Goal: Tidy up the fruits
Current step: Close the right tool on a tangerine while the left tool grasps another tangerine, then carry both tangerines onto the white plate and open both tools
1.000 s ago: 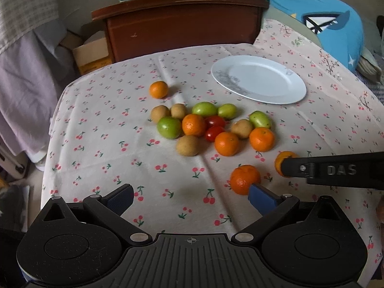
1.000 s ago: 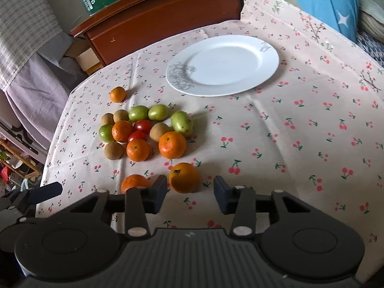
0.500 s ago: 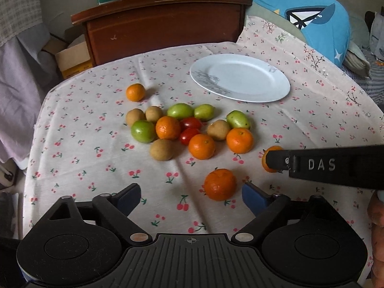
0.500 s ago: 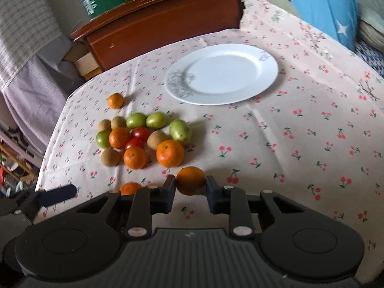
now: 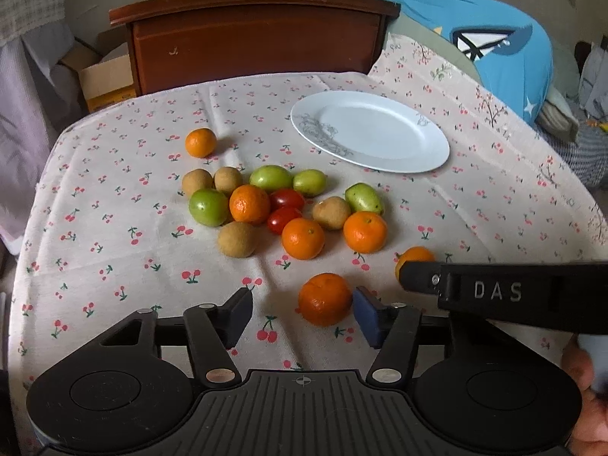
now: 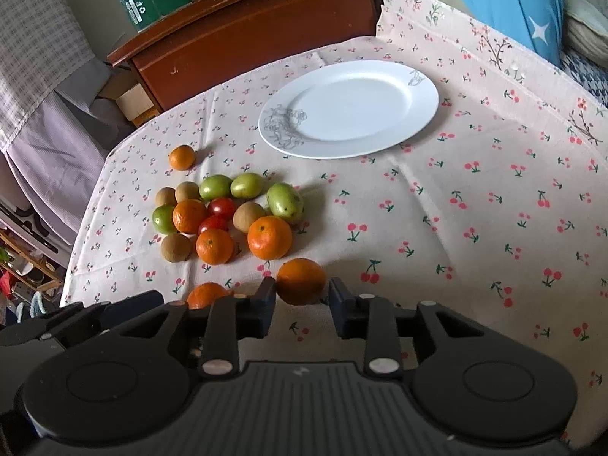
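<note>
Fruits (image 5: 281,209) heaped mid-frame on table (image 5: 114,266), white plate (image 5: 370,131) upper right. Left gripper (image 5: 302,315): fingers just been closing, one touching tangerine (image 5: 325,298). Right gripper (image 6: 302,304): fingers reopening slightly, orange (image 6: 301,281) between, left finger touching.

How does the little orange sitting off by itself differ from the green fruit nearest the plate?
The lone orange is orange and round; the green fruit is green and oblong. The lone orange lies apart from the pile, while the green fruit sits at its edge, against a brown fruit. Both rest on the cloth, not the plate.
</note>
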`<act>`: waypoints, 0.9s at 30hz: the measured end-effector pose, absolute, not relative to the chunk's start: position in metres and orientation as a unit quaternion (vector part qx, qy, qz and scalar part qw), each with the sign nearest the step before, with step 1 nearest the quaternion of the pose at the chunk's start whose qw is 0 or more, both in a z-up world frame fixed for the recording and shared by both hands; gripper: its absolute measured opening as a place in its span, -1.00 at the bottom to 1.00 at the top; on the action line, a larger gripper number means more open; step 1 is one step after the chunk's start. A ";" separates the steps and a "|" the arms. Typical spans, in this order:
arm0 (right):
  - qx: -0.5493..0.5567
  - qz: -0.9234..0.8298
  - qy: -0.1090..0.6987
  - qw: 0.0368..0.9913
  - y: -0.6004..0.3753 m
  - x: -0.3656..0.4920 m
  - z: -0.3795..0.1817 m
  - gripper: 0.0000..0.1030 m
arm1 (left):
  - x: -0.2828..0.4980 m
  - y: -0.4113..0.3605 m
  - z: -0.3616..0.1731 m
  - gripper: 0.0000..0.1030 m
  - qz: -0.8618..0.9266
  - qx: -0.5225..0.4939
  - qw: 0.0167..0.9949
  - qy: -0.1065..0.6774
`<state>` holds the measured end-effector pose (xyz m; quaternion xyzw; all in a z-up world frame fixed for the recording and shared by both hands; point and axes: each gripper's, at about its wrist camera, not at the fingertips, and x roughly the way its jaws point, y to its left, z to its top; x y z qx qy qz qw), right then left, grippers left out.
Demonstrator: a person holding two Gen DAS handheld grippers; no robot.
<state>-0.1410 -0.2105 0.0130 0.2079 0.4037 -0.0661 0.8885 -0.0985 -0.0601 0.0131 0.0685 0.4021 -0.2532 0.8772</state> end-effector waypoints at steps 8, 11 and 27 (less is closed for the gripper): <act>0.235 -0.064 0.411 0.879 -0.215 -0.141 0.009 -0.28 | -0.099 -0.062 0.009 0.10 -0.257 0.068 0.877 0.400; 0.243 -0.064 0.410 0.877 -0.215 -0.141 0.008 -0.29 | -0.099 -0.065 0.006 0.09 -0.256 0.078 0.878 0.396; 0.232 -0.051 0.391 0.889 -0.212 -0.141 0.012 -0.53 | -0.098 -0.062 0.015 -0.45 -0.263 0.064 0.884 0.380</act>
